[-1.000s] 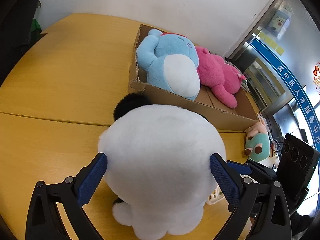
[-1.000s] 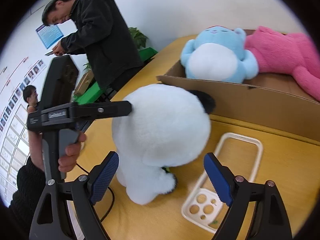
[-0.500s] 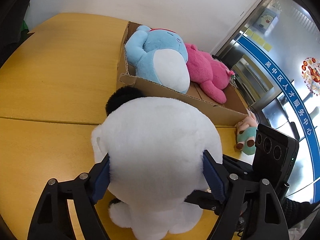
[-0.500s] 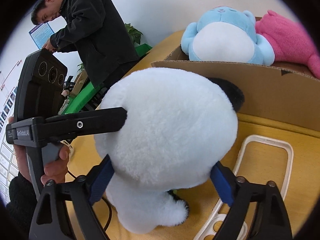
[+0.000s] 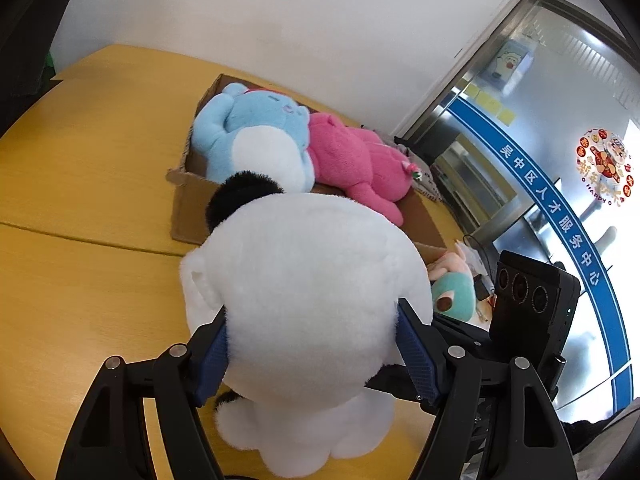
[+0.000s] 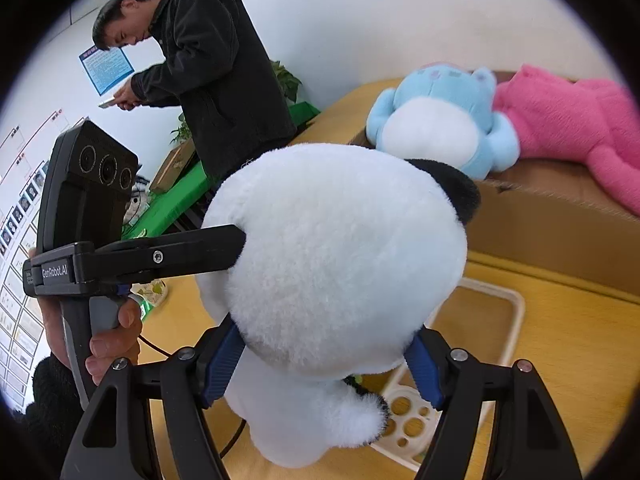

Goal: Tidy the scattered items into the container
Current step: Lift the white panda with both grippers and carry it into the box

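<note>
A big white plush with a black ear [image 5: 308, 288] fills the left wrist view and also shows in the right wrist view [image 6: 340, 264]. My left gripper [image 5: 316, 356] is shut on its head, pads pressed into the fur. My right gripper [image 6: 324, 360] is also shut on it from another side. The plush is lifted above the yellow table. Behind it stands a cardboard box [image 5: 184, 204] that holds a blue plush [image 5: 256, 140] and a pink plush [image 5: 360, 160]; the box shows in the right wrist view too [image 6: 552, 232].
A small teal and pink plush [image 5: 452, 292] lies right of the box. A white plastic tray [image 6: 500, 320] lies on the table under the plush. A man in black [image 6: 208, 68] stands beyond the table's left edge.
Both grippers have closed onto the white plush, and it has risen off the table toward the box.
</note>
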`<control>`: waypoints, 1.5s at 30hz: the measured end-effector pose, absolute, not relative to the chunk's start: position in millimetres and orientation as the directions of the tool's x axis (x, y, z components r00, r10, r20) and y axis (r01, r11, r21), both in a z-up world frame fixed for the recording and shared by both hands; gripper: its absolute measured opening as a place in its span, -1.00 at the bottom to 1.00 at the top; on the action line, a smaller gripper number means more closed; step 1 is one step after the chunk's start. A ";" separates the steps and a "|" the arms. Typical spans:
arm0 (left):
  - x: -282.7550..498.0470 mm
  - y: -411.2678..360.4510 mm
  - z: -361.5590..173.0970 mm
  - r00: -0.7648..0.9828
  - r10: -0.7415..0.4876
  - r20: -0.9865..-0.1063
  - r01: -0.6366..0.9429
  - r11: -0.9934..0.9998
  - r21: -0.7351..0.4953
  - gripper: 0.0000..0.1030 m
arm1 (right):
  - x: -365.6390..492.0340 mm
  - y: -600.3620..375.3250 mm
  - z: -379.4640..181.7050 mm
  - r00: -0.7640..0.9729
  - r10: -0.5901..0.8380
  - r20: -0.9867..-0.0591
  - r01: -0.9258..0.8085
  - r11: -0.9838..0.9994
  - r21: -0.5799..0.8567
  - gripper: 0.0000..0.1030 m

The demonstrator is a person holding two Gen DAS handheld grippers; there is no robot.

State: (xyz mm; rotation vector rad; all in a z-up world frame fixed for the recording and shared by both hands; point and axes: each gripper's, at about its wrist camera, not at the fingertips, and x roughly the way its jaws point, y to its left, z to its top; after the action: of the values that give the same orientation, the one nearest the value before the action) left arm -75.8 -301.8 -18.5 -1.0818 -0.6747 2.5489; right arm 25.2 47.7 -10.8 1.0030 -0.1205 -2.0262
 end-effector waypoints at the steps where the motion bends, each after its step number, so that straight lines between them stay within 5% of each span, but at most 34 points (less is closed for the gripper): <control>1: -78.2 -292.1 -13.1 -0.677 0.437 -0.592 -0.094 -0.849 -0.519 0.52 | 27.0 56.3 -4.4 -0.328 -0.726 -0.605 0.649 -0.638 0.414 0.42; 9: -117.3 -215.6 -28.9 -0.593 0.502 -0.630 -0.141 -0.835 -0.532 0.52 | 13.3 132.1 3.3 -0.299 -0.667 -0.682 0.594 -0.690 0.414 0.59; 16: -132.2 -188.3 -58.2 -0.564 0.451 -0.691 -0.122 -0.874 -0.471 0.67 | -2.7 168.6 -59.4 -0.258 -0.628 -0.735 0.417 -0.758 0.501 0.97; 23: -129.9 -200.7 -64.7 -0.562 0.479 -0.674 -0.095 -0.847 -0.523 0.67 | -3.0 162.4 -63.8 -0.324 -0.631 -0.705 0.406 -0.765 0.499 0.95; 29: -118.8 -204.5 -40.0 -0.582 0.504 -0.638 -0.094 -0.821 -0.562 0.55 | 7.3 157.9 -33.0 -0.402 -0.625 -0.669 0.438 -0.773 0.459 0.54; 41: -206.9 -213.2 86.0 -0.742 0.436 -0.509 -0.206 -0.871 -0.446 0.56 | -78.4 151.0 91.7 -0.539 -0.670 -0.510 0.539 -0.740 0.403 0.54; 45: -263.0 -220.3 97.6 -0.744 0.412 -0.525 -0.192 -0.886 -0.423 0.56 | -132.1 145.6 112.7 -0.572 -0.661 -0.486 0.529 -0.750 0.397 0.54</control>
State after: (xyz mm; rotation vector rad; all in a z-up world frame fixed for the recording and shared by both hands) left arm -263.0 -220.3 97.6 -0.9044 -0.4937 2.6148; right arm -132.1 145.6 112.7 0.8229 -0.2723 -2.2939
